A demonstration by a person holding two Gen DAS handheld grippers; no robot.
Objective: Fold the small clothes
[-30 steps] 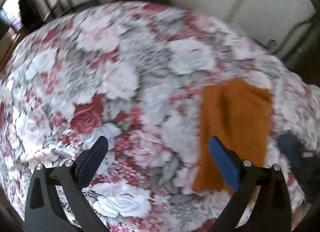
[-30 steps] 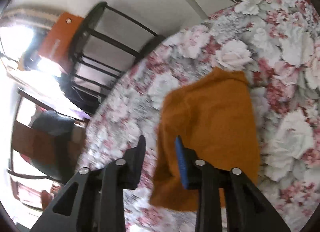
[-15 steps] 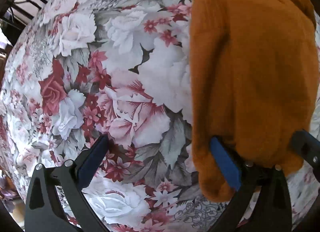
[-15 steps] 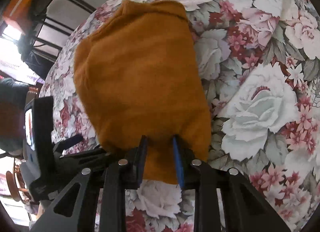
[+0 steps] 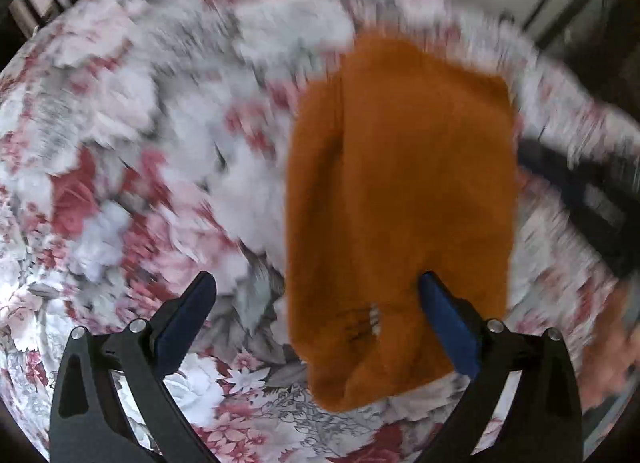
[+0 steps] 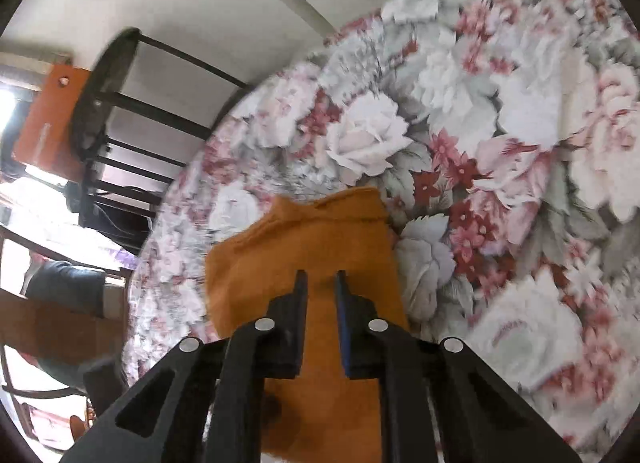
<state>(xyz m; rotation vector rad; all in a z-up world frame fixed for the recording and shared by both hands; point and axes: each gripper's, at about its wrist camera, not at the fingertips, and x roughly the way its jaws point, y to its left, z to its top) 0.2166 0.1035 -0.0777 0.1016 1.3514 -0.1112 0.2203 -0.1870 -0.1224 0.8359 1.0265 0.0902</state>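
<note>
Orange knitted cloth (image 5: 400, 199) lay on our floral bed (image 5: 160, 123), its near end between our closing right claw (image 6: 321, 281) pads, while our left claw (image 5: 316, 295) gaped released beside it.

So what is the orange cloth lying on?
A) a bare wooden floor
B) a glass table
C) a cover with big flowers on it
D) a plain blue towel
C: the orange cloth lies on the flowery cover, whose white and red roses spread out all around the cloth in both wrist views.
</note>
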